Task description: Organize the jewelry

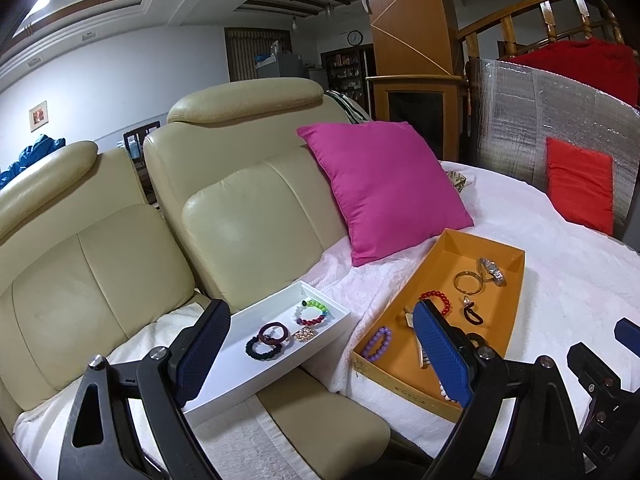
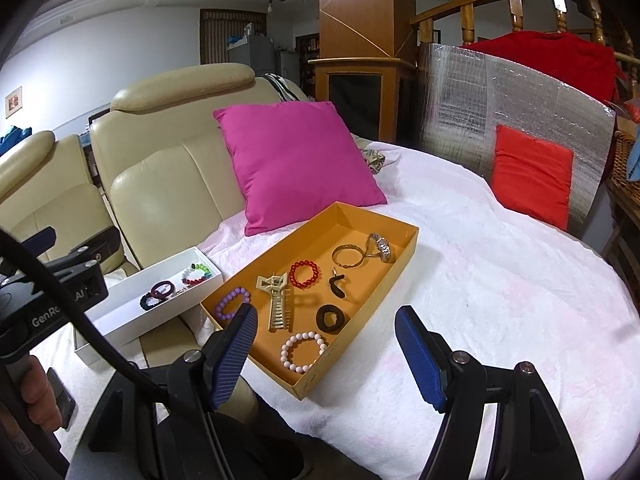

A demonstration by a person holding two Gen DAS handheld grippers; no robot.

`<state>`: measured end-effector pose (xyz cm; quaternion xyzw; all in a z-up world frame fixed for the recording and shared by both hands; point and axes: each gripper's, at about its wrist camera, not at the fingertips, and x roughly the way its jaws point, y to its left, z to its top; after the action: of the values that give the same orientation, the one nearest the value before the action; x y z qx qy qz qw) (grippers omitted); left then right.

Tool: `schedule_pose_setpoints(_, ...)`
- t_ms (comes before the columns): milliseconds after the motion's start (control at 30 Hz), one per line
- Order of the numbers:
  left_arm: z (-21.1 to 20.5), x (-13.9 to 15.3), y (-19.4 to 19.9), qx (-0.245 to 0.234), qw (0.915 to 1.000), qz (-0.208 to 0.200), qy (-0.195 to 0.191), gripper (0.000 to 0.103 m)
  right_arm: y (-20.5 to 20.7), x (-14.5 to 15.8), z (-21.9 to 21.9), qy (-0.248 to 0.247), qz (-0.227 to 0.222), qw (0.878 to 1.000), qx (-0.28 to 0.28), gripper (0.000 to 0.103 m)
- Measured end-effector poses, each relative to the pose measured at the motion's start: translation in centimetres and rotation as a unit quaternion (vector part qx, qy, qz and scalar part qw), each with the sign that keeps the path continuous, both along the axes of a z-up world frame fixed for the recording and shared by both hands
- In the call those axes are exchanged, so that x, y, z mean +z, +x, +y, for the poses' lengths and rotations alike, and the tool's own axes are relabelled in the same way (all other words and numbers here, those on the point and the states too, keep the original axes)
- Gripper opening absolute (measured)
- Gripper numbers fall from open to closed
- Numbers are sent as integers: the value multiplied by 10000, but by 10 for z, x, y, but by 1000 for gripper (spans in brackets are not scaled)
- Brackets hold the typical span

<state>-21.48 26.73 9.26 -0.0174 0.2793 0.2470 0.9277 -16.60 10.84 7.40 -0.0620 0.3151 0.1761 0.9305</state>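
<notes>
An orange tray (image 2: 404, 256) on the white cover holds a purple bead bracelet (image 2: 230, 304), a red bead bracelet (image 2: 305, 274), a pink bead bracelet (image 2: 303, 352), a beige hair claw (image 2: 276, 300), a gold bangle (image 2: 348, 256), a watch (image 2: 380, 246) and black hair ties (image 2: 332, 318). A white tray (image 1: 240, 364) holds a multicolour bead bracelet (image 1: 313, 312), a black bracelet (image 1: 260, 348), a maroon ring (image 1: 274, 333) and a gold brooch (image 1: 305, 334). My left gripper (image 1: 322, 356) is open and empty above both trays. My right gripper (image 2: 326, 354) is open and empty near the orange tray's front.
A beige leather sofa (image 1: 248, 200) stands behind the white tray. A magenta cushion (image 2: 296, 160) leans beside the orange tray. A red cushion (image 2: 532, 172) rests against a silver foil panel (image 2: 520, 92). The white cover (image 2: 500, 280) spreads to the right.
</notes>
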Motion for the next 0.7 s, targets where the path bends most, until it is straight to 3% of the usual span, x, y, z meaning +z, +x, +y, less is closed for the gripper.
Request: schedule_pose_setpoints(700,14,-12,28,5,9998,134,-122,93,31,-7,19,-180,79,9998,-50,75)
